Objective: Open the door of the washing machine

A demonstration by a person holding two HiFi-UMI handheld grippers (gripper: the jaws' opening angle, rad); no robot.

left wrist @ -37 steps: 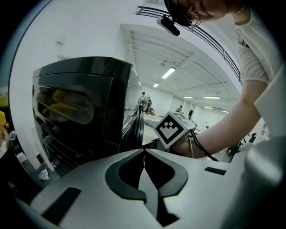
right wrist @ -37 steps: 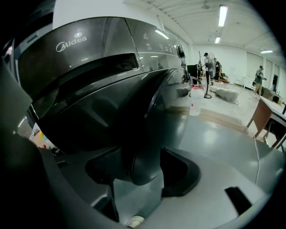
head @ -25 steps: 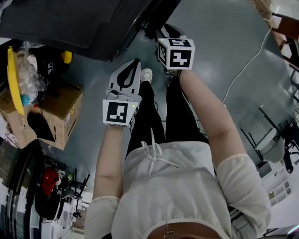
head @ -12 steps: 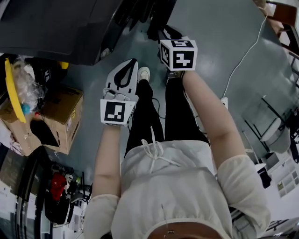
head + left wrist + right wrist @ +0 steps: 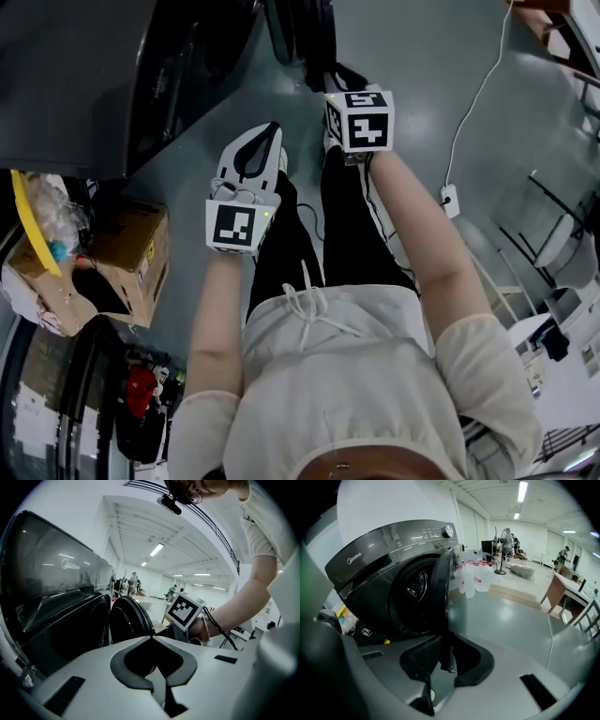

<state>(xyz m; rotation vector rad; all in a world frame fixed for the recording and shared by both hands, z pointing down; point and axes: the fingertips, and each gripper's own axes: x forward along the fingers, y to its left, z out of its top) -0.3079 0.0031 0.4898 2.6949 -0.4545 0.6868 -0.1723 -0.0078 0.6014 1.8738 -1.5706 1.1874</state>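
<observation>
The dark grey washing machine (image 5: 94, 75) fills the head view's top left, and its round door (image 5: 300, 33) stands swung out from the front. In the right gripper view the door's (image 5: 440, 597) free edge runs down between my right gripper's (image 5: 446, 641) jaws, which are closing on it at the tips. The drum opening (image 5: 410, 590) shows behind it. That gripper's marker cube (image 5: 361, 117) sits just below the door. My left gripper (image 5: 270, 129) hangs beside it over the floor, shut and empty. From the left gripper (image 5: 151, 638) view the door (image 5: 129, 620) is ahead, apart from the jaws.
A cardboard box (image 5: 131, 248) and bagged clutter (image 5: 47, 216) lie left of the person's legs (image 5: 309, 234). A white cable with a plug (image 5: 450, 199) crosses the floor at right. Clear plastic containers (image 5: 476, 578) stand beside the machine, and a desk (image 5: 562, 590) further right.
The door has swung further out from the machine's front, with the right gripper moving along with its edge. The left gripper has shifted sideways too, still shut.
</observation>
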